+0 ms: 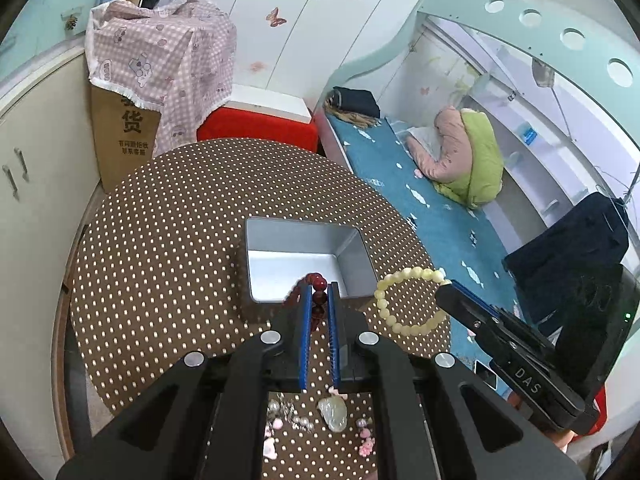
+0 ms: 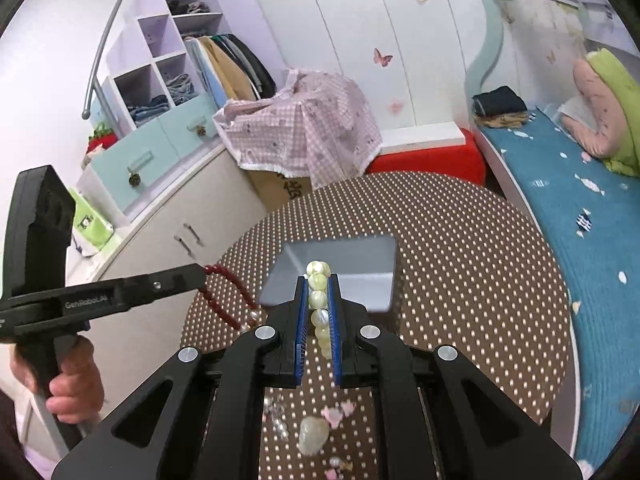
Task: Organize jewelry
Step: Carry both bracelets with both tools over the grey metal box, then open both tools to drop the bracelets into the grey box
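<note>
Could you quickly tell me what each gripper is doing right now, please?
Left gripper: shut on the red bead bracelet.
Right gripper: shut on the pale yellow bead bracelet.

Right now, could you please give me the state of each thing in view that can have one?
Left gripper: shut on red bracelet.
Right gripper: shut on yellow bracelet.
Metal tin: open, empty.
Jade pendant: loose on the table.

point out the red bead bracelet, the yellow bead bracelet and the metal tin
red bead bracelet (image 1: 319, 282): left wrist view, bead between the fingers.
yellow bead bracelet (image 2: 318, 299): right wrist view, gripped bead.
metal tin (image 1: 292, 263): left wrist view, bare floor.
</note>
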Action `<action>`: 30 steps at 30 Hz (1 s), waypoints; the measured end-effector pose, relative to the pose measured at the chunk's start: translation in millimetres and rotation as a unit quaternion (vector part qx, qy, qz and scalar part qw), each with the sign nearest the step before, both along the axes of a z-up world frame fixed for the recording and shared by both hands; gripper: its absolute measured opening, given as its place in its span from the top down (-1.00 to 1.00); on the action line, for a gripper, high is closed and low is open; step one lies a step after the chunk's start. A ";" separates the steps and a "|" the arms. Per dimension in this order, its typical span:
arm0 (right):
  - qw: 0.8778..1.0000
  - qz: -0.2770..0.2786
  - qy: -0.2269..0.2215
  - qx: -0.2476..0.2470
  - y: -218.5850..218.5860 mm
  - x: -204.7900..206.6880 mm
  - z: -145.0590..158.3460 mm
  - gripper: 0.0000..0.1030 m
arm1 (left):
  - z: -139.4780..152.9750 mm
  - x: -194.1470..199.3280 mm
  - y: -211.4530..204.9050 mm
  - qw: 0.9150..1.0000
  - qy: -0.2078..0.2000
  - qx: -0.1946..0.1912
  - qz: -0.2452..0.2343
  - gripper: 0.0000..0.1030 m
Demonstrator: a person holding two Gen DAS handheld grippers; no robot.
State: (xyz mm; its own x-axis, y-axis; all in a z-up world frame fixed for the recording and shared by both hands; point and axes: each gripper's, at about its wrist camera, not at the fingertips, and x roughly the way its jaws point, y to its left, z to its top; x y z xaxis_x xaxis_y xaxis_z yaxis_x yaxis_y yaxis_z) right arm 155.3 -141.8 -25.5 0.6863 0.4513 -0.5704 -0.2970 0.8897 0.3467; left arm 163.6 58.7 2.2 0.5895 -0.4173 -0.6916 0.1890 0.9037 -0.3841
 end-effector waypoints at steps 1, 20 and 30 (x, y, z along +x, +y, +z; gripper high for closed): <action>1.000 0.001 -0.001 0.000 1.2 5.2 3.2 0.80 | 1.9 2.8 -0.1 1.000 -0.002 0.002 -0.001 0.88; 0.999 0.013 0.047 -0.009 22.1 79.5 -17.2 0.80 | -9.3 70.2 -19.9 0.999 0.022 0.025 -0.005 0.88; 0.995 0.018 0.098 -0.013 31.7 102.1 -57.5 0.78 | -42.2 92.9 -22.5 0.997 0.067 0.028 -0.007 0.87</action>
